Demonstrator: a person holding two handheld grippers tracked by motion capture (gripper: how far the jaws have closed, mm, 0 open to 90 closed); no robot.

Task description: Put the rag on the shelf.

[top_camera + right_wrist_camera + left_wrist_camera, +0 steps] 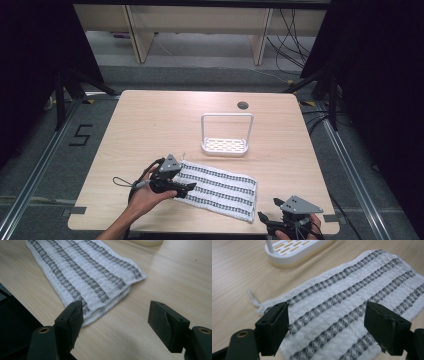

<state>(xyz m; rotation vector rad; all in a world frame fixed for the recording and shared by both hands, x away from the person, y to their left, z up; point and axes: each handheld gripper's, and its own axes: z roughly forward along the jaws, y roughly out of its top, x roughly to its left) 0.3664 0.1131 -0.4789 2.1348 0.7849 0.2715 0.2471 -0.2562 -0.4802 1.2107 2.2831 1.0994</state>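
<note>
Cloth: a folded white towel (216, 189) with dark grey stripes lies flat on the near half of the table (150, 125), just in front of the white rack (226, 145) and apart from it.
Long axis: it runs from the left end, farther back, to the right end, nearer the table's front edge; the stripes follow that same line.
Left end: the left gripper (186, 188) hovers right over this short edge, jaws spread wide with nothing between them; in the left gripper view the towel (352, 312) spans the whole gap between the jaws.
Right end: the right gripper (267, 216) sits at the table's front edge, just short of the towel's near right corner, jaws likewise wide apart and empty; in the right gripper view the folded corner (110, 302) lies ahead and to the left of the gap.
Nearer hand: the left, by my reading; it needs only to drop and close, while the right must first advance to its corner.
</note>
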